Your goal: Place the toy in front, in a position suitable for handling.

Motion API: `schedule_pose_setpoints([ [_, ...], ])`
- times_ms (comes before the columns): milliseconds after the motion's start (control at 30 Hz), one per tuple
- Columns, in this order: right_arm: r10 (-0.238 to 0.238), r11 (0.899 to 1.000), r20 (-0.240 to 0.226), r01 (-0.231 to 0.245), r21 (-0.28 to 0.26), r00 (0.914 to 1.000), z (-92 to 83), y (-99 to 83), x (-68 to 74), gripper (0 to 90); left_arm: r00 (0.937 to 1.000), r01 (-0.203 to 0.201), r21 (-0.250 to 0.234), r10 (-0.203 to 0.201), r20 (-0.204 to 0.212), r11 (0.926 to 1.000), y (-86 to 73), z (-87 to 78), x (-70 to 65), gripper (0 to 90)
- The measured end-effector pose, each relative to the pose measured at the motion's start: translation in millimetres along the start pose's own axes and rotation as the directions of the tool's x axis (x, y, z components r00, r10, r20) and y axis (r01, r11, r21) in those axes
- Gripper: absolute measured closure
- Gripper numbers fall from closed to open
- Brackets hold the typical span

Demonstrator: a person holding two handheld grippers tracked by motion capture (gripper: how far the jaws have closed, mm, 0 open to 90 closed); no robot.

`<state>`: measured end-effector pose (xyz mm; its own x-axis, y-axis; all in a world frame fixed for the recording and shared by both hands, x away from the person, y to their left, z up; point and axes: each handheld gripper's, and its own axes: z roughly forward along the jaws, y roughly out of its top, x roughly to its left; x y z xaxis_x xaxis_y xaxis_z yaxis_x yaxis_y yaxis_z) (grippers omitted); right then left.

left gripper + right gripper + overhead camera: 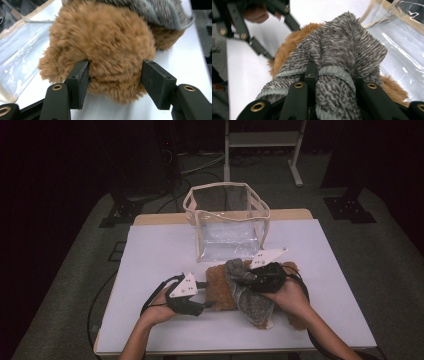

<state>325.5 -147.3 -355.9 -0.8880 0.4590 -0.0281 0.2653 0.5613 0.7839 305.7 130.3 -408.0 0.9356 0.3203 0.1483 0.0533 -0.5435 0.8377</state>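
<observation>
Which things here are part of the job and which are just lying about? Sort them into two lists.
In the job:
brown plush toy
grey knit garment
left gripper, clamped on the plush
right gripper, clamped on the garment

Lying about:
clear bag, standing open behind the toy
metal stand beyond the table

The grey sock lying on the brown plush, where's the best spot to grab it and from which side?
Probably the sock's ribbed cuff, approached from the person's side. It bunches into a raised fold clear of the plush, so the jaws can close on fabric alone. The right gripper is shut on it there.
</observation>
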Motion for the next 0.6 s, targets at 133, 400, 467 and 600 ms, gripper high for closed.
schedule_pose_setpoints([
  [133,-0.031,0.999,-0.026,0.031,-0.008,0.9992,4.7,10.2,1.9,68.8,0.9996,0.009,-0.015,-0.01,-0.028,0.9999,-0.6,1.3,4.2,43.6],
  [400,-0.109,0.994,-0.079,0.107,-0.023,0.9909,21.9,30.9,19.0,68.8,0.9987,0.009,-0.029,-0.011,-0.05,0.9995,-0.1,4.5,5.6,43.9],
  [467,-0.143,0.99,-0.096,0.143,-0.007,0.985,33.3,36.4,25.3,68.7,0.9988,0.013,-0.018,-0.014,-0.047,0.9997,-1.1,2.1,5.5,41.0],
  [600,-0.169,0.985,-0.084,0.17,-0.001,0.982,29.9,32.4,22.2,68.9,0.9995,0.003,-0.006,-0.003,-0.032,1.0,-3.3,-8.4,5.5,37.8],
])
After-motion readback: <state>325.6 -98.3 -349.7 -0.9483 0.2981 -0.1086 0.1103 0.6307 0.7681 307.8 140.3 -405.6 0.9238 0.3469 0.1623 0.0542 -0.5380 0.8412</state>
